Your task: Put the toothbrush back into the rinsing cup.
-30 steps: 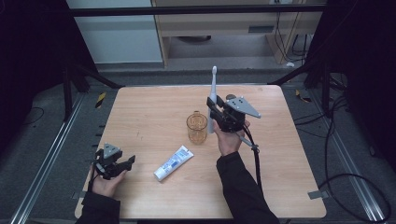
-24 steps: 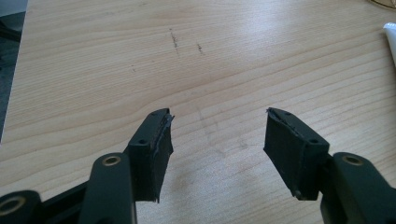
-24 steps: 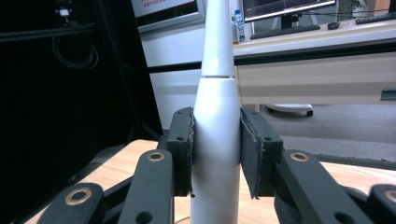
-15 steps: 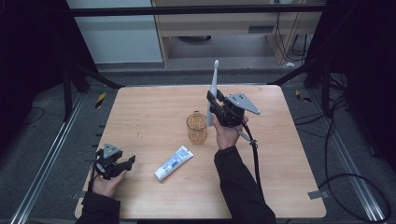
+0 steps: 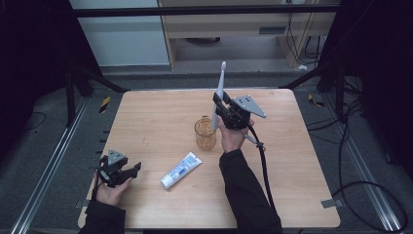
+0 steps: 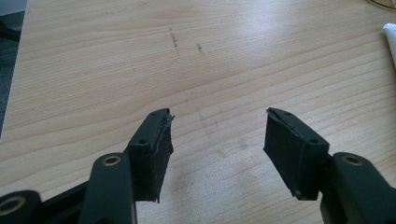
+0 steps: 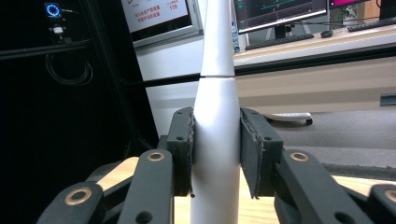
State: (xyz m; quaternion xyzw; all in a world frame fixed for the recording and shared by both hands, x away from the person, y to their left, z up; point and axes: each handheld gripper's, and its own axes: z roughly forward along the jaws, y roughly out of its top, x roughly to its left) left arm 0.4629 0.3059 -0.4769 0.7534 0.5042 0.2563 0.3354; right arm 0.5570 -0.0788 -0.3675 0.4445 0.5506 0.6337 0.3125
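Observation:
My right gripper [image 5: 220, 103] is shut on a white electric toothbrush [image 5: 219, 90], held nearly upright with its brush head at the top, just right of and above a clear amber cup [image 5: 205, 133] at the table's middle. In the right gripper view the toothbrush [image 7: 215, 116] stands between both pads [image 7: 183, 149], which press on its handle. A white and blue toothpaste tube [image 5: 180, 170] lies on the table in front of the cup. My left gripper [image 5: 132, 171] rests at the front left of the table; its jaws stand open over bare wood, the left gripper [image 6: 217, 133] holding nothing.
The wooden table [image 5: 146, 122] has metal rails along both sides. A cable [image 5: 263, 165] trails from the right gripper across the table's right half. The toothpaste tube's end [image 6: 390, 35] shows at the right edge of the left gripper view.
The right gripper with the toothbrush has shifted slightly toward the far side and tilted the brush a little; the left gripper has not moved.

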